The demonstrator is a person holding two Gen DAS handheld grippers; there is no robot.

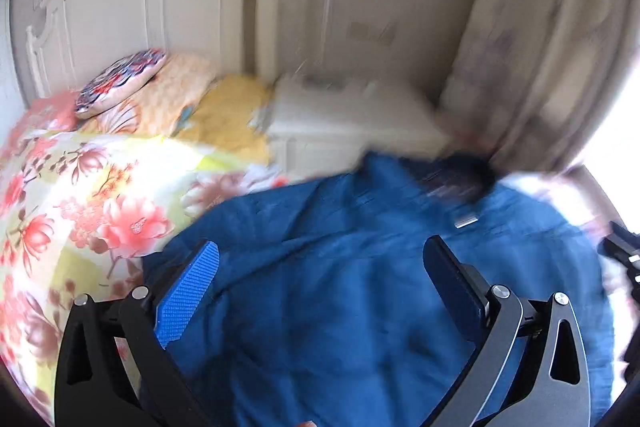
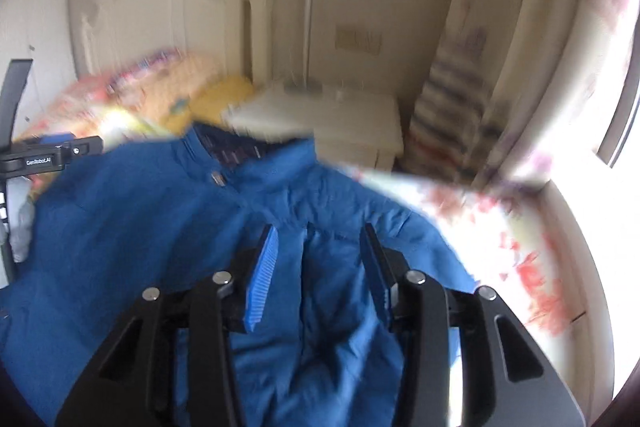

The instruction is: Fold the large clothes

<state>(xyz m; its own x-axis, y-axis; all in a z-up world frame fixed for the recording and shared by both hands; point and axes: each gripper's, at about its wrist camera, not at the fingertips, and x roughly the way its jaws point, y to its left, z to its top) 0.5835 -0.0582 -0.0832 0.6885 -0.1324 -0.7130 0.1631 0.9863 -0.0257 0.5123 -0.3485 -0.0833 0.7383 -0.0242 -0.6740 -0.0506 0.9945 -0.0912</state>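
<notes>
Lying rumpled on the floral bed (image 1: 60,195), the blue jacket (image 1: 340,287) has its collar toward the white nightstand (image 1: 348,123). Left gripper (image 1: 324,267) hovers above it, fingers spread wide, pinching nothing. Right gripper (image 2: 320,259) has fingers apart over a raised fold, pads clear of the cloth.

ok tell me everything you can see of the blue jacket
The blue jacket is a large, thin, creased garment with a dark-lined stand-up collar and a small metal fastener at the neck. It lies spread front-up on the floral bedspread, collar toward the headboard. Both grippers hover open above it; neither pinches the fabric.
</notes>
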